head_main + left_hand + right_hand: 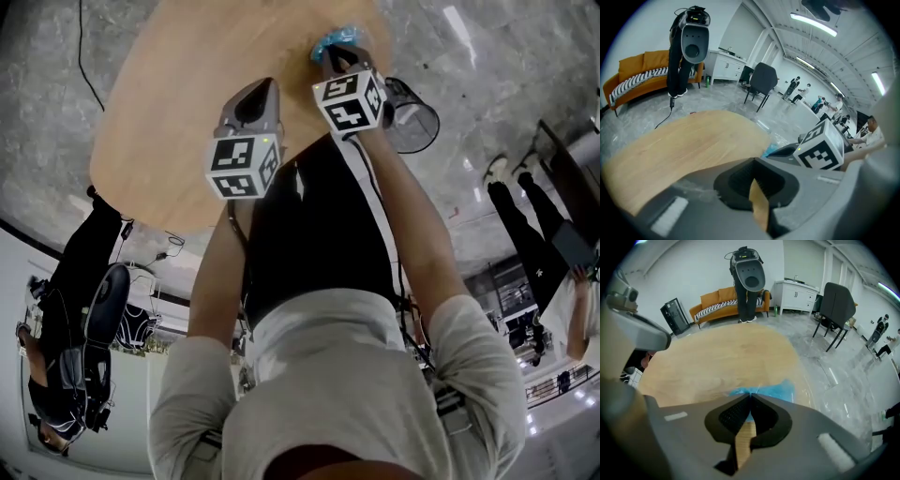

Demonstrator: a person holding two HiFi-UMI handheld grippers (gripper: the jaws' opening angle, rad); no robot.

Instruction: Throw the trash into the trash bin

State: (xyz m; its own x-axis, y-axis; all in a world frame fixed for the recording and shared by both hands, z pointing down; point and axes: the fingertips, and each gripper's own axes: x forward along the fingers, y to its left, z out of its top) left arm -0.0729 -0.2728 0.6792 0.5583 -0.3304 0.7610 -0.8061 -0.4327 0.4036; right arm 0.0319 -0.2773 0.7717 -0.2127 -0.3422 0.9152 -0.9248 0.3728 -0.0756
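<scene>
Trash: crumpled light-blue plastic wrapper, at the far rim of the oval light-wood counter, caught at the tips of the right gripper.
Trash, right gripper view: the wrapper fans out just past the tips, low over the wood near the counter's right rim (touching the wood or lifted off it, can't tell).
Right gripper: jaws closed on the blue wrapper, with a sliver of blue between the pads. It points steeply down, and its marker cube faces up at the head camera.
Left gripper: jaws closed with nothing between them. It hangs over the counter just beside the right gripper and nearer the person, apart from the wrapper.
Left gripper view, extra: the right gripper's cube is at the right, with a bit of the blue wrapper next to it.
Bin: round black wire-mesh trash bin, upright on the grey marbled floor. It sits just beside the counter's right edge, close to the right forearm, apart from the wrapper.
Counter: pale wood grain, rounded outline.
Background: orange sofa, tall grey-and-black machine, black chair, white cabinet, and people standing far off.
</scene>
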